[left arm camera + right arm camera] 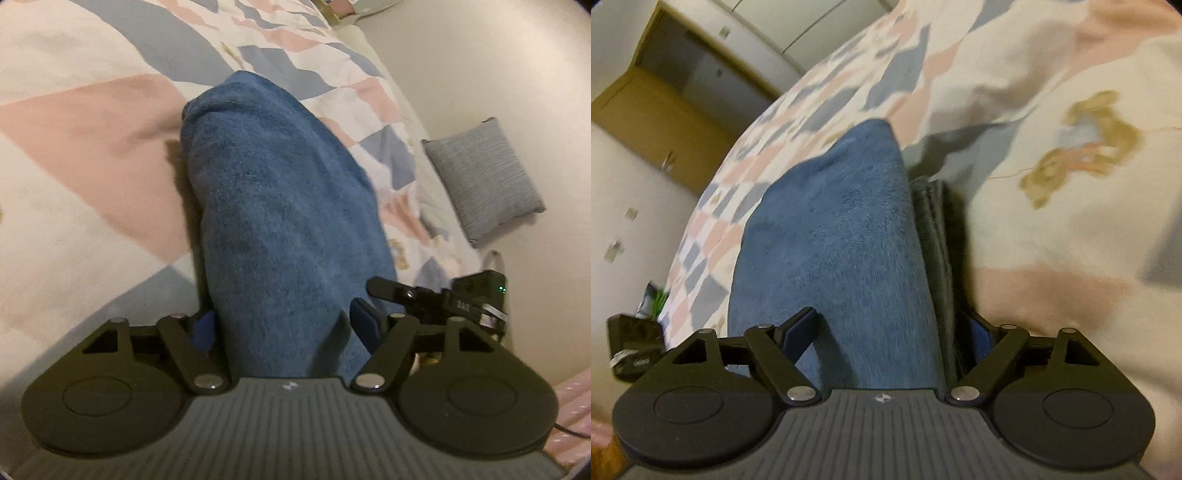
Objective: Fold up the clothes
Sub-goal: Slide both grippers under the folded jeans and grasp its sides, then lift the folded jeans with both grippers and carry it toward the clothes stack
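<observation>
A blue terry towel (277, 206) hangs folded over a bed with a patchwork cover (92, 122). My left gripper (284, 325) is shut on the towel's near edge, the cloth bunched between its fingers. The right gripper shows at the left wrist view's right edge (436, 295). In the right wrist view my right gripper (886, 332) is shut on the same blue towel (842, 229), with a dark grey folded cloth (936, 236) pressed against its right side. The fingertips are hidden in the cloth.
The bed cover (1052, 92) has pink, blue-grey and cream patches. A grey cushion (484, 181) lies on the floor right of the bed. A wooden cabinet (657, 114) stands by the wall beyond the bed. A black device (631, 343) sits low at left.
</observation>
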Demonstrator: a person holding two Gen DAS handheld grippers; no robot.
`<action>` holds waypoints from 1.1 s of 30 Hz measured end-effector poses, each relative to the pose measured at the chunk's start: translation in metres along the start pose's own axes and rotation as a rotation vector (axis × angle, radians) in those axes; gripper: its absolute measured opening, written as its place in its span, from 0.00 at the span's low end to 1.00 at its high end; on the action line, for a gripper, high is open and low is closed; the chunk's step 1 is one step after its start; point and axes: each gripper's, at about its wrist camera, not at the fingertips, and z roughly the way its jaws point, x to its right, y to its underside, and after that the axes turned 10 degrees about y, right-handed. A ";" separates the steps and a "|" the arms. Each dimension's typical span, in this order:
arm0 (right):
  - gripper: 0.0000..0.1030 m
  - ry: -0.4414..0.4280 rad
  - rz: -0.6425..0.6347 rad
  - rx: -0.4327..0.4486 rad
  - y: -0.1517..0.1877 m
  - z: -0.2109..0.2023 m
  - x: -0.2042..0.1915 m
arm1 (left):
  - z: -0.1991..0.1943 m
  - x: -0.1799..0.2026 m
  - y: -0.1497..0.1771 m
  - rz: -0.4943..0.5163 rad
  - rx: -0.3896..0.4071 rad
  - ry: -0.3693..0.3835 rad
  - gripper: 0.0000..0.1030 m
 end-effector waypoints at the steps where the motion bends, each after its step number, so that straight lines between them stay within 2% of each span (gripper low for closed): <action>1: 0.81 -0.026 -0.001 -0.018 -0.005 0.005 0.000 | -0.001 -0.002 -0.001 0.002 -0.008 0.007 0.61; 3: 0.79 -0.047 -0.005 -0.055 -0.011 0.010 -0.002 | -0.002 -0.007 -0.003 0.003 -0.035 0.015 0.57; 7: 0.70 -0.040 0.033 -0.163 -0.024 0.014 0.005 | 0.002 -0.022 -0.008 -0.094 -0.069 0.022 0.55; 10: 0.72 -0.057 0.091 -0.241 -0.035 0.024 0.014 | 0.013 -0.027 -0.014 -0.143 -0.038 0.031 0.54; 13: 0.70 -0.074 0.103 -0.263 -0.039 0.041 0.005 | 0.015 -0.025 -0.020 -0.147 -0.021 0.011 0.49; 15: 0.62 -0.075 0.072 -0.280 -0.043 0.045 -0.006 | 0.007 -0.018 -0.026 -0.151 -0.025 0.023 0.42; 16: 0.59 -0.082 0.066 -0.284 -0.047 0.040 -0.010 | 0.002 -0.014 -0.029 -0.152 -0.026 0.028 0.41; 18: 0.47 -0.095 0.074 -0.285 -0.054 0.027 -0.018 | -0.015 0.002 -0.038 -0.138 -0.005 0.021 0.40; 20: 0.42 -0.122 0.090 -0.282 -0.062 0.011 -0.030 | -0.031 0.018 -0.048 -0.124 0.017 0.013 0.40; 23: 0.41 -0.164 0.068 -0.285 -0.081 -0.002 -0.062 | -0.067 0.043 -0.059 -0.120 0.074 -0.018 0.39; 26: 0.41 -0.210 0.033 -0.328 -0.102 0.000 -0.102 | -0.112 0.067 -0.064 -0.141 0.150 -0.073 0.39; 33: 0.41 -0.359 -0.209 -0.465 -0.146 0.031 -0.250 | -0.254 0.116 -0.052 -0.186 0.450 -0.230 0.39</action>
